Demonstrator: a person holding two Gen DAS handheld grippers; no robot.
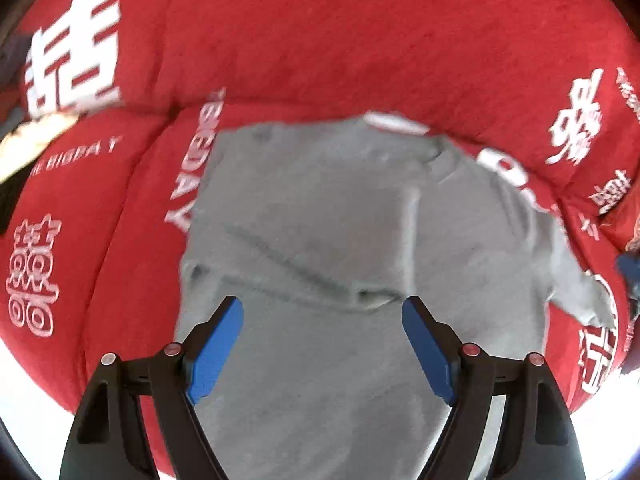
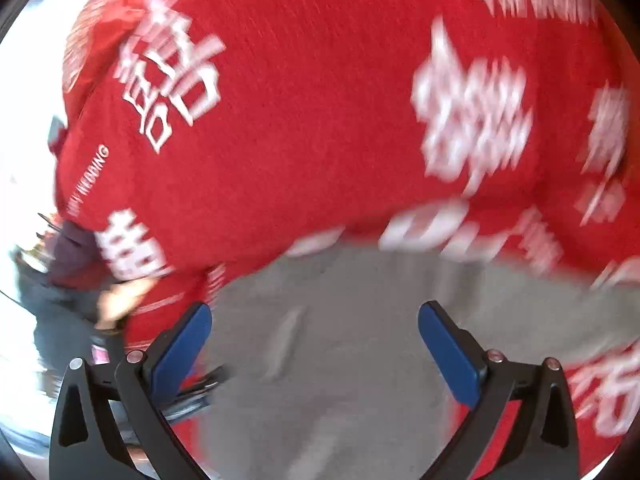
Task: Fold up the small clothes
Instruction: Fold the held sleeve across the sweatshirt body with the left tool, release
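Note:
A small grey garment (image 1: 328,240) lies spread on a red cloth with white lettering (image 1: 320,40). It has a fold crease across its middle and a corner trailing to the right. My left gripper (image 1: 322,312) is open above the garment's near part, its blue pads apart and empty. In the right wrist view, which is blurred by motion, the same grey garment (image 2: 360,340) fills the lower half. My right gripper (image 2: 316,318) is open over it, holding nothing.
The red cloth (image 2: 300,100) covers the whole surface and bulges in padded folds. Dark clutter (image 2: 60,272) sits at the left edge in the right wrist view. A pale object (image 1: 28,148) lies at the left edge in the left wrist view.

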